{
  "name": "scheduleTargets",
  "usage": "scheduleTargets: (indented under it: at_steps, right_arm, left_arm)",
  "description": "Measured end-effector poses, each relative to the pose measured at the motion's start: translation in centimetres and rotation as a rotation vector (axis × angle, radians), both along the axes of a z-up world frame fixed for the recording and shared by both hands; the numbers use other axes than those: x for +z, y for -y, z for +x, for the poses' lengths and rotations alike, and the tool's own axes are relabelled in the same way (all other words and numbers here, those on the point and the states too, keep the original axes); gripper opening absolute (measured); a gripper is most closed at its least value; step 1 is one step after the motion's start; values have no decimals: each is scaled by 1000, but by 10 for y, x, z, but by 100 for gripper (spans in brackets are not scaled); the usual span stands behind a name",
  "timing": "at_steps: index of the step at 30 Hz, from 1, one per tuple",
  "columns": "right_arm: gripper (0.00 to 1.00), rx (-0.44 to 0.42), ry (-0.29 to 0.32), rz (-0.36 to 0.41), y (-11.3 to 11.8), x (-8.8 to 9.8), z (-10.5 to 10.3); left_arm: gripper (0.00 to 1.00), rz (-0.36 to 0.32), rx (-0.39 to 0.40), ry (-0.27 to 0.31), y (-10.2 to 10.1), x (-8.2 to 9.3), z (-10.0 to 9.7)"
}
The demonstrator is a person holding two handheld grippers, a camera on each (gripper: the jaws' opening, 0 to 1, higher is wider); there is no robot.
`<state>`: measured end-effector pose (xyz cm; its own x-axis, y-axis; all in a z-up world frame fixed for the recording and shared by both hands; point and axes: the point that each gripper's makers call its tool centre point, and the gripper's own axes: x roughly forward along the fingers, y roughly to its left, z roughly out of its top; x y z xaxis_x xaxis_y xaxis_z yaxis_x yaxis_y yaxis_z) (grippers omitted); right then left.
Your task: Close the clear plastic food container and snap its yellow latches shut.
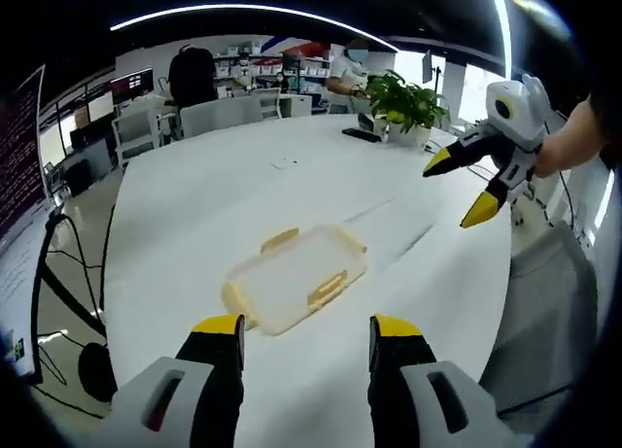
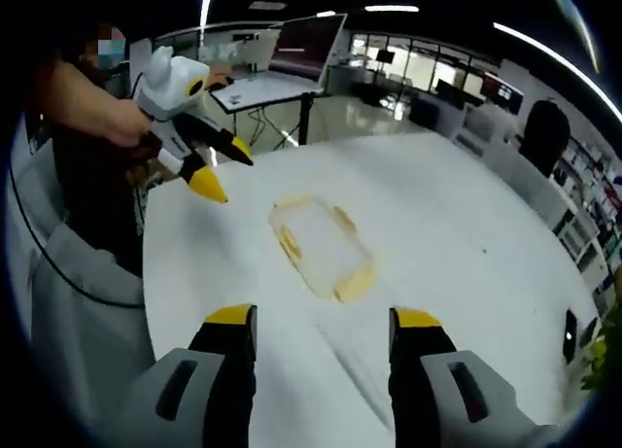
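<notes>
- Left tongs (image 1: 305,328): two black jaws, each capped with a yellow tip, seated in light grey moulded housings with a dark slot in each.
- Same left tongs seen in the right gripper view (image 2: 216,169): white-grey rounded body, black jaw arms, pointed yellow tips, a yellow-ringed round detail on the body.
- Right tongs (image 2: 326,320): same build, black jaws, yellow caps, grey slotted housings.
- Right tongs seen in the left gripper view (image 1: 457,186): white body, black arms, yellow pointed tips.
- Person's hand (image 2: 117,122) bare on the body; no sleeve or glove discernible.
</notes>
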<state>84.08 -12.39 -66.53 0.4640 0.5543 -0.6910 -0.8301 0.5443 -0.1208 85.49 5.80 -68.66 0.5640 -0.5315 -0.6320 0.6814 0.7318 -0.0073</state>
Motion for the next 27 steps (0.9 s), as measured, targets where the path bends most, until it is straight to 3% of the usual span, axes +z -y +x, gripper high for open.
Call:
scheduleTargets:
  at_steps: [5, 12, 15, 27]
  right_arm:
    - [46, 98, 70, -58, -8, 3, 14]
    - [49, 151, 63, -66, -20, 0, 31]
    - [53, 207, 28, -82, -24, -6, 31]
    - [51, 308, -2, -144, -30, -21, 59]
  left_arm:
    - [46, 22, -69, -7, 4, 6, 9]
    - [45, 54, -174, -26, 8, 3, 20]
    - [45, 66, -199, -33, 8, 2, 24]
    - [46, 127, -343, -58, 6, -5, 42]
